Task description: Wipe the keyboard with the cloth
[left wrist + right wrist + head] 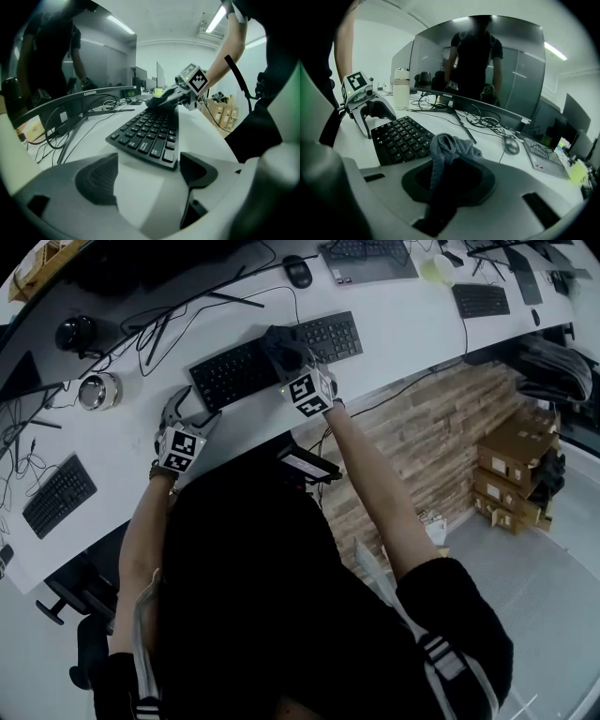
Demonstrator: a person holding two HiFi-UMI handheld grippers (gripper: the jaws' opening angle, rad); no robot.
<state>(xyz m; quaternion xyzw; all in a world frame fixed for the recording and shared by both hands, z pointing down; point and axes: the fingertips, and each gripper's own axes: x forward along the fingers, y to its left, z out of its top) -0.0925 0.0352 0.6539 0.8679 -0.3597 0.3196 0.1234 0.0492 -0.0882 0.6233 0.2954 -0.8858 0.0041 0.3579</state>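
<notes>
A black keyboard [272, 357] lies at a slant on the white desk [122, 442]. My right gripper [283, 346] is shut on a dark grey cloth [449, 151] and rests it on the keyboard's middle keys. In the left gripper view the cloth [162, 101] bunches under that gripper over the far keys. My left gripper [192, 411] sits at the keyboard's left end with its jaws wide open. The keyboard's near end [150, 136] lies just ahead of its pads [96, 180], and nothing is gripped. From the right gripper view the left gripper [370, 113] stands beyond the keys [401, 139].
A curved monitor [487, 105] with tangled cables [480, 121] stands behind the keyboard. A mouse [511, 146] and a tall bottle [401, 89] are on the desk. Other keyboards [58, 495] [481, 299] lie at the left and far right. Cardboard boxes [516, 474] sit on the floor.
</notes>
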